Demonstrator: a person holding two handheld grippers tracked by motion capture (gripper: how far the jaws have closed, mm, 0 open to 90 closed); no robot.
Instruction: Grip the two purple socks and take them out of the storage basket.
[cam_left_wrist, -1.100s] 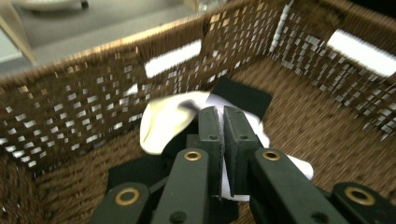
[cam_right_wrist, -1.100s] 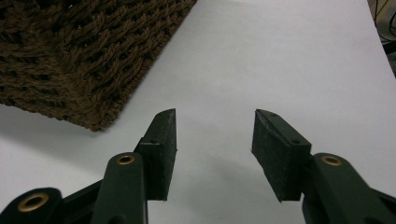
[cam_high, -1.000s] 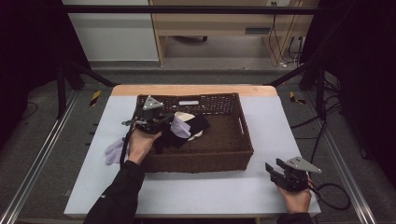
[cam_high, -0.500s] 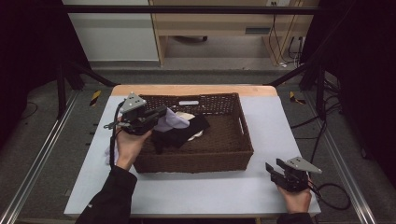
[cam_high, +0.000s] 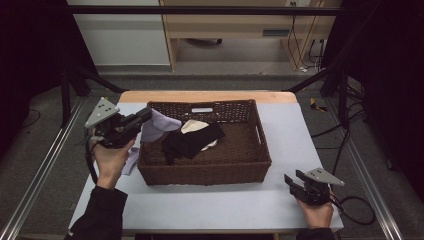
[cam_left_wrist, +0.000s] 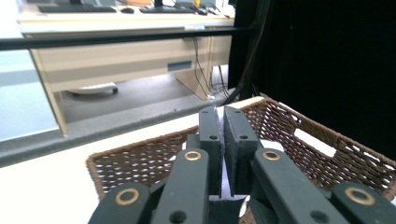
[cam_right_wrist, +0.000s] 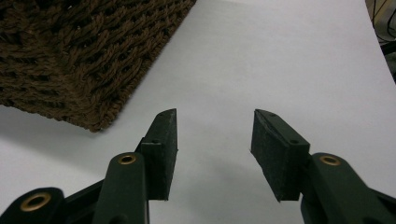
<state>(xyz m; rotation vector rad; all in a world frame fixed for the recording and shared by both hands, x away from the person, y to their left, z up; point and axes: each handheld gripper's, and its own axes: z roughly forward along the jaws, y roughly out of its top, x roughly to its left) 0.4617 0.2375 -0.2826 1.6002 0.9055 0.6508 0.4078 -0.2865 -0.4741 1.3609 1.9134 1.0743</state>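
My left tool (cam_high: 142, 118) clamps the lilac cloth (cam_high: 159, 126) above the basket's (cam_high: 210, 172) left rim. I should lift until it clears, then carry it toward the surface's left edge. My right tool (cam_high: 298, 181) rests open.

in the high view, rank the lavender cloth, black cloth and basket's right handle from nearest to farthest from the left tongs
1. The lavender cloth, pinched in the left tongs at the basket's left rim.
2. The black cloth, in the middle of the basket, lying over a cream cloth.
3. The right handle, on the far right wall.
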